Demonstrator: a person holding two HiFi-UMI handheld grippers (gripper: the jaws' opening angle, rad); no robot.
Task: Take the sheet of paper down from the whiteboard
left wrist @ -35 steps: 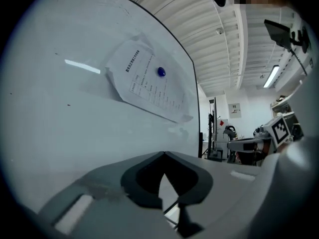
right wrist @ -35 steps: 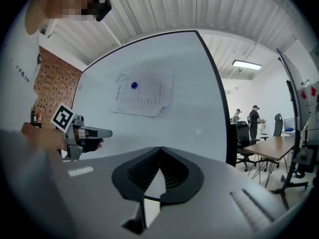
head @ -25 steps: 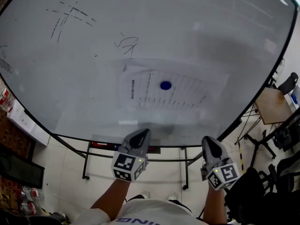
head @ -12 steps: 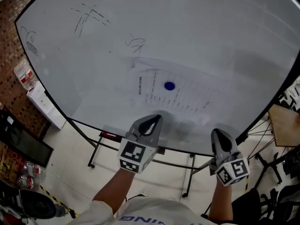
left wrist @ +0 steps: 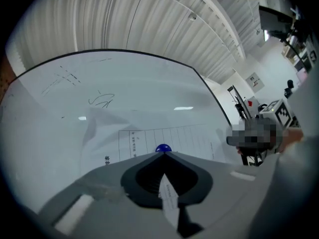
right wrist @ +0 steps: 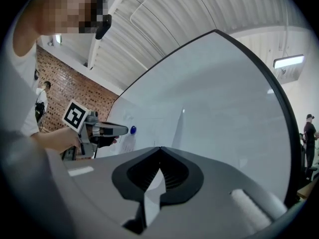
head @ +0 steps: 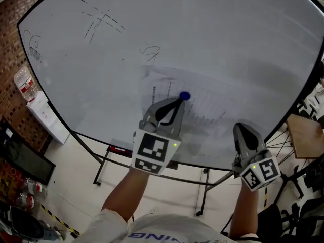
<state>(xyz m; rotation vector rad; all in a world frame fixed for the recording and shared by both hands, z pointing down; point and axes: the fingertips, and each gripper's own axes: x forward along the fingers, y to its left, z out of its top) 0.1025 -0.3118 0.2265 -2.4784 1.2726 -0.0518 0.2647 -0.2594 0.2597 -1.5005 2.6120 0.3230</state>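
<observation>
A printed sheet of paper (head: 205,108) hangs on the large whiteboard (head: 212,34), pinned by a round blue magnet (head: 185,95). My left gripper (head: 178,100) is shut and empty, its tip just below and left of the magnet; whether it touches is unclear. In the left gripper view the magnet (left wrist: 163,148) peeks over the closed tip (left wrist: 164,153), with the paper (left wrist: 184,136) behind it. My right gripper (head: 242,127) is shut and empty, lower right, beside the paper's bottom right corner. The right gripper view shows the closed tip (right wrist: 159,148) and the left gripper (right wrist: 124,129) at the magnet (right wrist: 132,130).
Black pen scribbles (head: 104,20) mark the board's upper left. A brick wall (head: 12,24), a water bottle (head: 23,80) and a white box (head: 45,116) stand at the left. The board's stand (head: 152,165) runs below. A wooden table (head: 304,130) sits at the right.
Both grippers have risen toward the board. The left one went from below the board's lower edge up to the blue magnet. Both jaws stayed shut.
</observation>
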